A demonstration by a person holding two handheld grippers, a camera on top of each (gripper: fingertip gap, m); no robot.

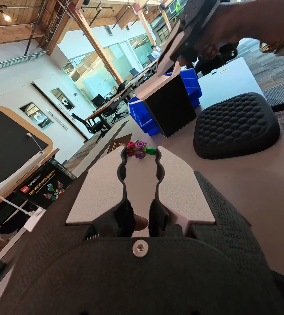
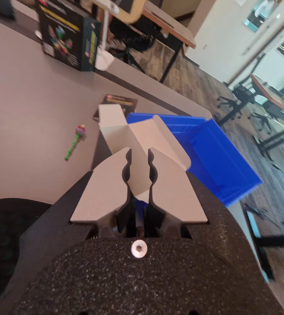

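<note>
Low over a pale grey table (image 1: pixel 214 187), the left gripper (image 1: pixel 140 150) points at a small toy-brick flower (image 1: pixel 138 149) with purple and red blossoms on a green stem; its two fingers stand apart and empty, the flower lying on the table just past their tips. Beyond the flower a flat dark booklet (image 1: pixel 119 144) lies near the table's far edge, and farther along that edge a black carton (image 1: pixel 170 107) with pale open flaps stands against a blue plastic bin (image 1: pixel 141 117). A black dimpled pad (image 1: pixel 236 124) rests on the table toward its right side. Over the carton hangs the right gripper (image 2: pixel 139 150), held by a person's hand (image 1: pixel 257 22); its fingers are slightly apart on either side of one of the carton's pale flaps (image 2: pixel 137 153), and whether they press it cannot be told. A dark printed box (image 2: pixel 66 34) with flower pictures stands upright at the far-left edge of the table, well apart from the rest.
</note>
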